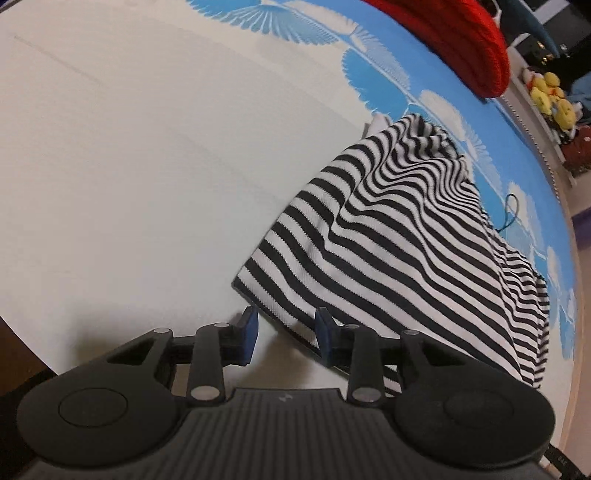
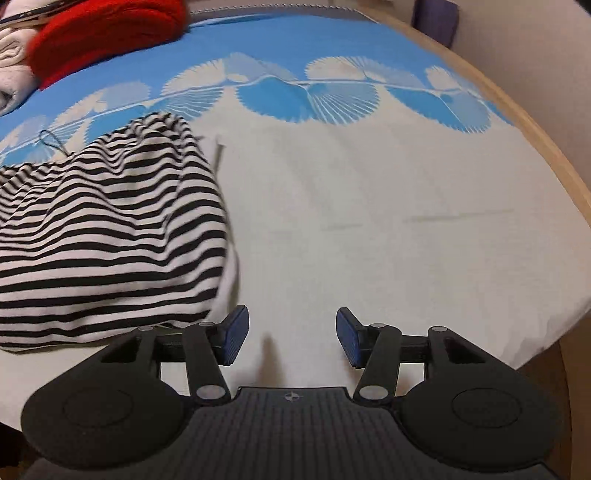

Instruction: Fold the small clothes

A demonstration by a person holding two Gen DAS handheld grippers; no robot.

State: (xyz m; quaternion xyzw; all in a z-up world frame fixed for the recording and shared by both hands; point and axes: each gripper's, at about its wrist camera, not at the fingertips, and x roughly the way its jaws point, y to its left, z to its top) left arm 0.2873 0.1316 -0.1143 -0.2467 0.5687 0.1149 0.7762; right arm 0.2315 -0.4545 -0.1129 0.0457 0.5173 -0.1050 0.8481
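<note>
A black-and-white striped garment lies rumpled on the white part of the cloth-covered table. My left gripper is open, its fingertips at the garment's near left corner, with the hem lying between the blue pads. In the right wrist view the same garment lies at the left. My right gripper is open and empty over bare white cloth, just right of the garment's near right edge.
A red knitted item lies at the far side on the blue patterned band, beside folded pale cloth. Yellow plush toys stand on a shelf beyond. The table's wooden rim curves along the right.
</note>
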